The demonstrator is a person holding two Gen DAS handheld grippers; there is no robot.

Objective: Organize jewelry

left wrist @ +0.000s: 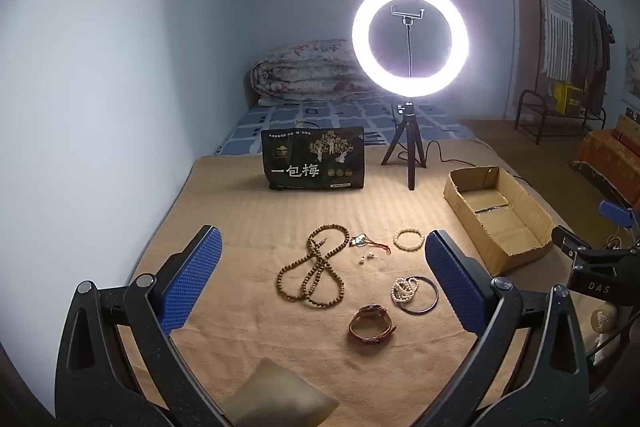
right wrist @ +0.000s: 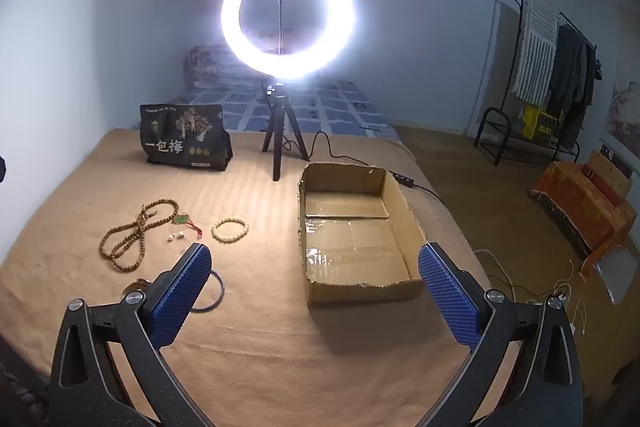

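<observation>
Jewelry lies on a tan blanket: a long wooden bead necklace [left wrist: 310,271] [right wrist: 134,233], a green pendant on red cord [left wrist: 366,242] [right wrist: 185,219], two small pearl earrings [left wrist: 368,257], a cream bead bracelet [left wrist: 408,239] [right wrist: 230,229], a pearl strand [left wrist: 404,290] inside a dark bangle [left wrist: 420,295] [right wrist: 214,293], and a brown leather watch [left wrist: 370,323]. An open, empty cardboard box [left wrist: 500,223] [right wrist: 356,231] sits to the right. My left gripper [left wrist: 320,279] is open above the jewelry. My right gripper [right wrist: 316,291] is open before the box.
A lit ring light on a tripod [left wrist: 410,43] [right wrist: 286,15] and a black snack bag [left wrist: 314,159] [right wrist: 184,143] stand at the back. Its cable [right wrist: 424,189] runs off right. A folded quilt [left wrist: 308,71] lies behind. A clothes rack [right wrist: 552,79] stands far right.
</observation>
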